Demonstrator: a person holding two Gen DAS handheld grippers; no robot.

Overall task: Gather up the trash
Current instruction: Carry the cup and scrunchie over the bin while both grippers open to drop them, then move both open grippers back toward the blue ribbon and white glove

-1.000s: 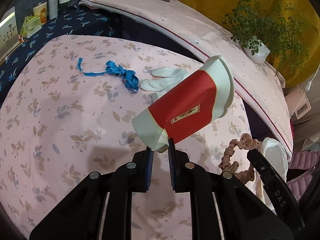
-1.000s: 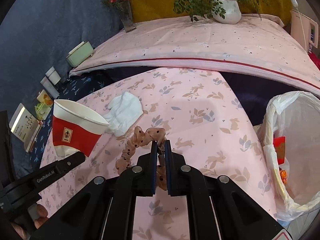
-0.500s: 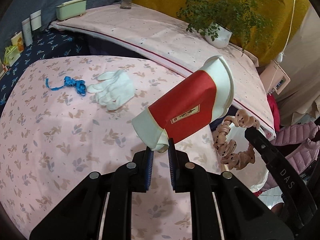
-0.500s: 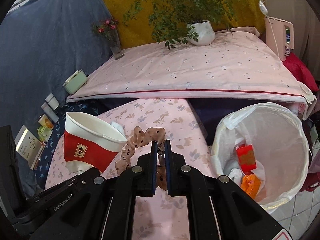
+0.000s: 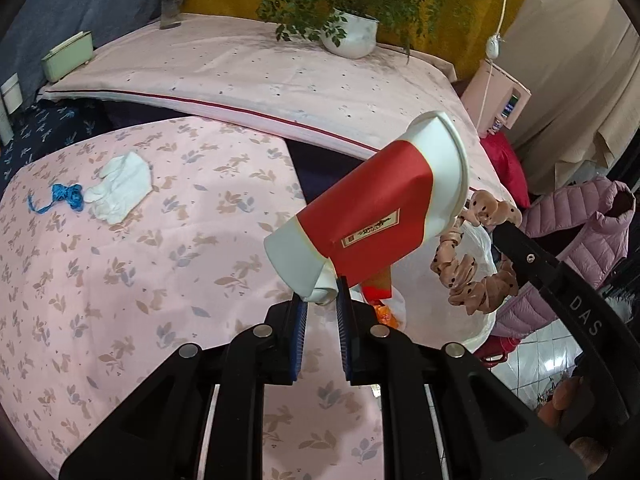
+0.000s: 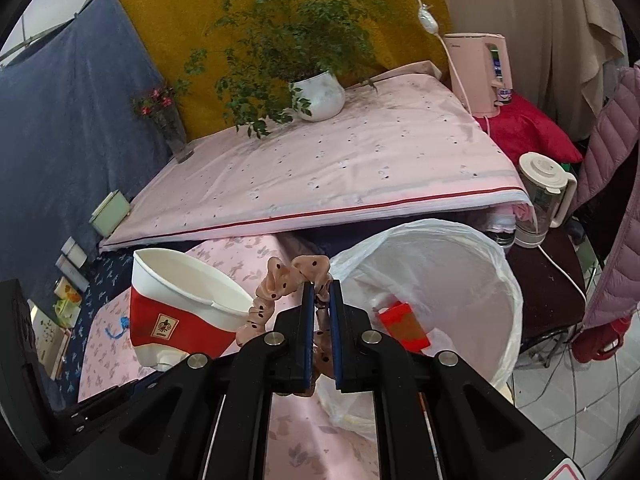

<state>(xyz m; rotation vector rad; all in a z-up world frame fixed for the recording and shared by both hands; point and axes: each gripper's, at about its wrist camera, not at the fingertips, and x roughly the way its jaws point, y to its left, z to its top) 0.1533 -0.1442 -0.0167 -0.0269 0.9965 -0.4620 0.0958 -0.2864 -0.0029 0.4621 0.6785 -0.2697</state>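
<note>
My left gripper (image 5: 321,304) is shut on the crushed base of a red and white paper cup (image 5: 376,208), held tilted in the air at the table's right edge. The cup also shows in the right wrist view (image 6: 180,312). My right gripper (image 6: 320,292) is shut on a pink dotted scrunchie (image 6: 280,284), also seen in the left wrist view (image 5: 468,276). Both are held over or just beside the white-lined trash bin (image 6: 492,264), which holds a red wrapper (image 6: 404,326) and an orange scrap (image 5: 384,312).
A white glove (image 5: 120,188) and a blue ribbon (image 5: 64,196) lie on the pink floral table (image 5: 120,280). Behind is a higher pink-covered surface (image 6: 320,168) with a potted plant (image 6: 320,96). A blender (image 6: 540,196) and pink jacket (image 5: 580,220) stand right of the bin.
Both grippers have swung right with the cup and scrunchie, from over the table to the trash bin. The glove and ribbon now lie far to the left.
</note>
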